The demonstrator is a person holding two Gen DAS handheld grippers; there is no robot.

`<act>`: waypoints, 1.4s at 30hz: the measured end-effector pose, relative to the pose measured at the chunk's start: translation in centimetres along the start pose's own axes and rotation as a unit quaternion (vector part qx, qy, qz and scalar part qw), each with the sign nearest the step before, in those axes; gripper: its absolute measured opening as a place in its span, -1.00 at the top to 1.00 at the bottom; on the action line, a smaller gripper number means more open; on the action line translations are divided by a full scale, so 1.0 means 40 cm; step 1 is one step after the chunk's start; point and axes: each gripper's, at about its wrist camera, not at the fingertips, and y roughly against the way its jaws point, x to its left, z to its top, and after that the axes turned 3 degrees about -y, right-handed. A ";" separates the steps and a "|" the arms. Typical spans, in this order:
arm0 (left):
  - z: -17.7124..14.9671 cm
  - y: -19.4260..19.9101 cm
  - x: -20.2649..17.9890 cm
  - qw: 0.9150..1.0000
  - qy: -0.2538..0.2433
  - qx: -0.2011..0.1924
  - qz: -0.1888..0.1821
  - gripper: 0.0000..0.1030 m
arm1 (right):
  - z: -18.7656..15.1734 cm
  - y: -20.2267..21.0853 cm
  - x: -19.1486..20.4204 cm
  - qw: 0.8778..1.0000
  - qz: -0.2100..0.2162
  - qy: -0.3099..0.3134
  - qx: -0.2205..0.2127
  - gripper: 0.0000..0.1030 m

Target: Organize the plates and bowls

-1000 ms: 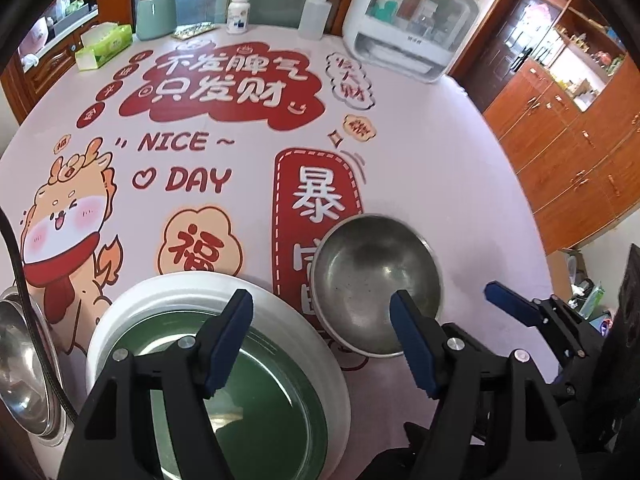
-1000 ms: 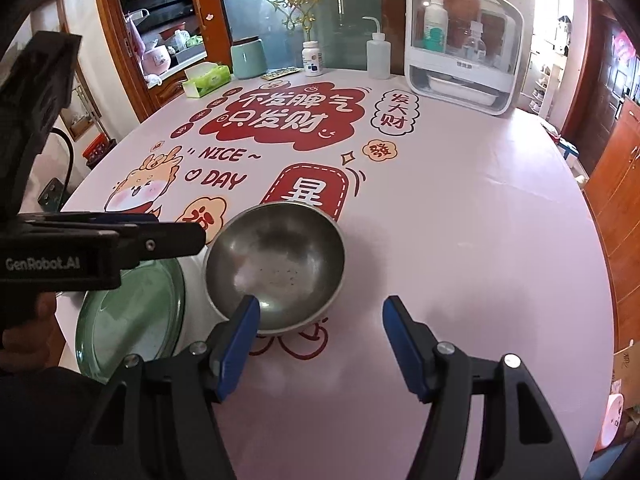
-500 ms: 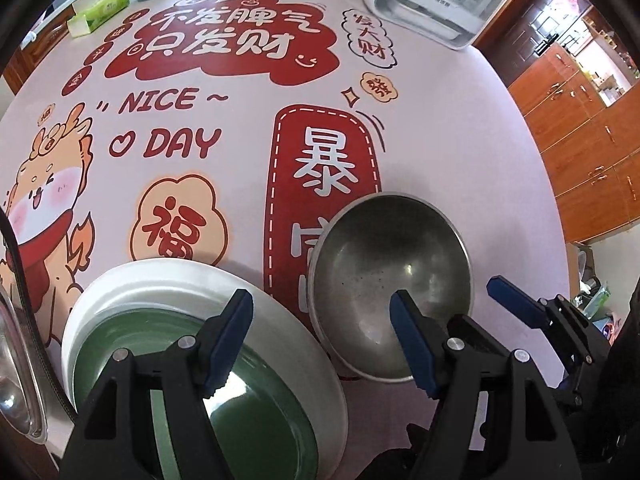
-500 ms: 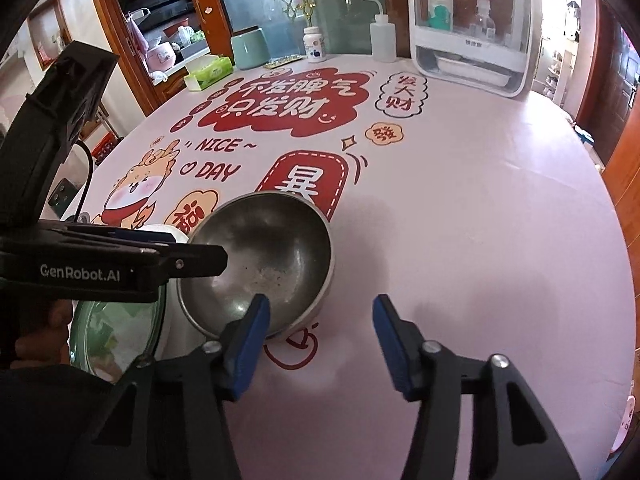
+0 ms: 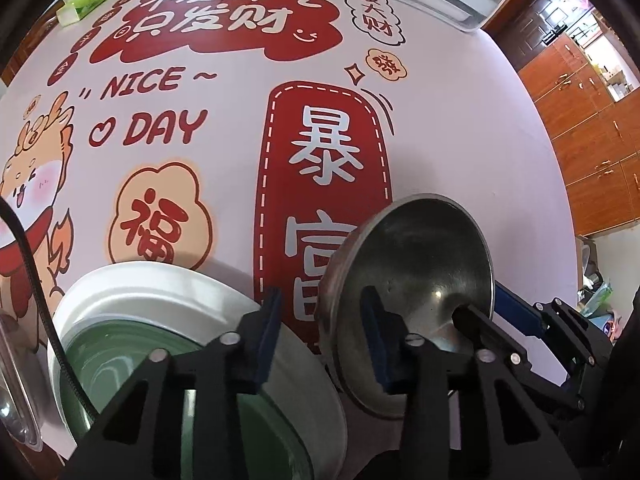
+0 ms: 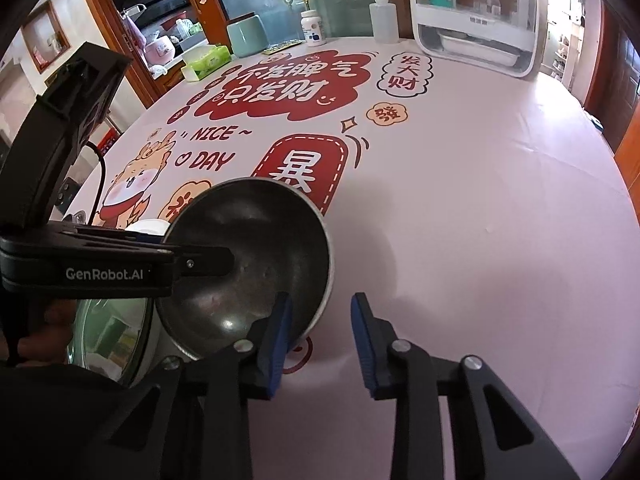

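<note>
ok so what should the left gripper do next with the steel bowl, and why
Probably close the left gripper on the rim of the steel bowl: its fingers already straddle that rim with a gap on either side, and the bowl sits tilted, so it looks unsteady until clamped.

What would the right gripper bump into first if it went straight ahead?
Most likely the bowl. Its tilted rim sits between the open jaws of the right gripper, so the bowl's wall is the first thing ahead. Past it there is only tablecloth, though depth is hard to judge here.
</note>
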 end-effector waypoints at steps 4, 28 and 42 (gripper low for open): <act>0.002 -0.007 -0.002 1.000 -0.001 0.002 -0.008 0.52 | 0.000 -0.001 -0.003 1.000 0.001 -0.003 0.002 0.50; 0.000 -0.006 -0.031 0.999 -0.024 -0.008 -0.019 0.68 | 0.000 0.005 -0.001 1.000 -0.003 -0.004 0.001 0.74; -0.031 0.060 -0.050 0.998 -0.045 -0.046 -0.021 0.68 | -0.012 0.068 0.017 1.000 -0.012 0.010 -0.027 0.74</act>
